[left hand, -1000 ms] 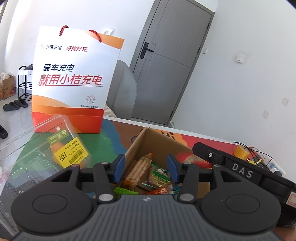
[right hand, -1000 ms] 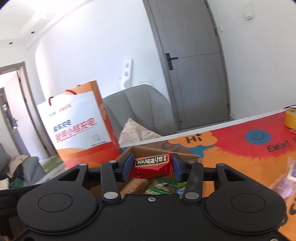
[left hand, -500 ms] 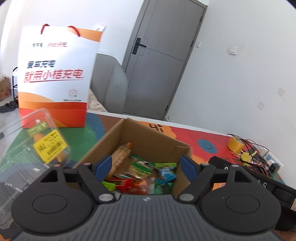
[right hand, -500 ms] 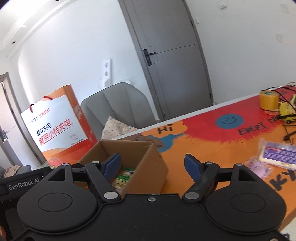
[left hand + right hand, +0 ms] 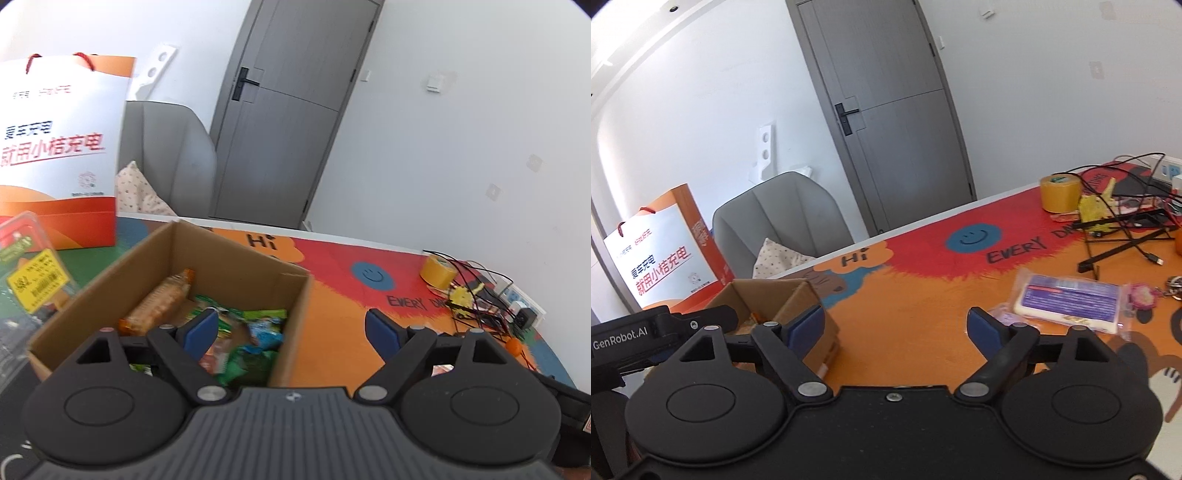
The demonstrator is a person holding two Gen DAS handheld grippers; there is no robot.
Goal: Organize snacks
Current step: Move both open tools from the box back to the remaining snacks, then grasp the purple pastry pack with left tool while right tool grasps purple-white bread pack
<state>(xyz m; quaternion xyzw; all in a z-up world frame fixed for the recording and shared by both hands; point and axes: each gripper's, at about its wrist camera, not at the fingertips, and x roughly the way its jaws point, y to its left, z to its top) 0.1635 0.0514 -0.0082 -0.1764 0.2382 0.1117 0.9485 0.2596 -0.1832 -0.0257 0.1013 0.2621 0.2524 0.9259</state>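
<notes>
While the left gripper (image 5: 291, 325) hangs over the near right corner of the cardboard box (image 5: 236, 258), its blue pads (image 5: 201, 328) stand wide apart with nothing between them; the jaws have just been opening. Left wrist view: the box sits on the colourful table mat (image 5: 332, 295), open-topped, holding loose snacks: a long orange biscuit pack (image 5: 159, 302) along its left wall, green wrappers (image 5: 255, 362) and a blue wrapper (image 5: 266, 332) toward its near right corner. Left of the box lies a clear plastic clamshell with a yellow label (image 5: 37, 284). Behind the box on the left stands a white-and-orange paper gift bag (image 5: 62, 147), upright. Behind the box, off the table, a grey chair (image 5: 170, 155) with a spotted cushion (image 5: 140, 195). Well right of the box, near the far table edge, a yellow tape roll (image 5: 437, 273) beside tangled wires (image 5: 476, 291).

Right wrist view: the right gripper (image 5: 895, 325) points at bare orange mat just right of the box (image 5: 798, 302), pads wide apart, nothing held; its jaws have also just been opening. The left gripper's black body marked GenRobot.AI (image 5: 646, 332) reaches over the box from the left. Well right of the box lies a flat pale snack pack with a purple label (image 5: 1071, 302), flat on the mat, with a small pink item (image 5: 1141, 295) touching its right end; I cannot tell what that item is. The tape roll (image 5: 1060, 192) and wires (image 5: 1123, 218) sit farther right of the box. The gift bag (image 5: 661, 258) stands behind the box on the left.
</notes>
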